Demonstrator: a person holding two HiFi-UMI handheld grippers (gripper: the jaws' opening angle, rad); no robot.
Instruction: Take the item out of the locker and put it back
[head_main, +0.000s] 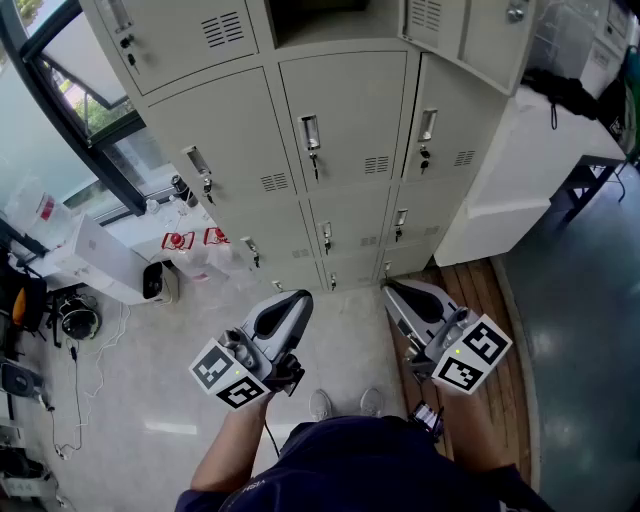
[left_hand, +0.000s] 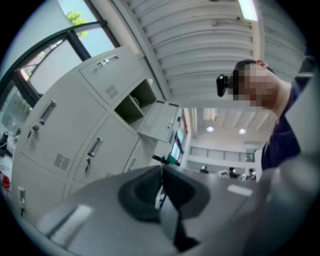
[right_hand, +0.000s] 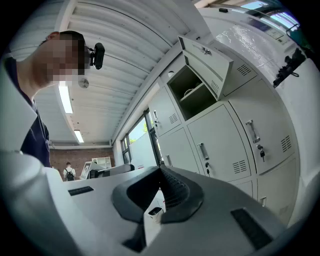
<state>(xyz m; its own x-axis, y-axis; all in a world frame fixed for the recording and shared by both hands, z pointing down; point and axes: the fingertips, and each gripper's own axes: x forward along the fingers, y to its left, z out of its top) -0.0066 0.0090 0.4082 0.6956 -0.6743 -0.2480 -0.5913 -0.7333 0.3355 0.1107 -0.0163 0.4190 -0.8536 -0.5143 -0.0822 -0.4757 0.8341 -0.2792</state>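
A grey locker bank (head_main: 340, 130) fills the wall ahead. One upper compartment (right_hand: 192, 92) stands open, its door (right_hand: 207, 57) swung out, and its contents are too dim to tell. Well below it, the left hand-held gripper (head_main: 298, 300) and right hand-held gripper (head_main: 392, 292) each have their jaws pressed together, gripping nothing.
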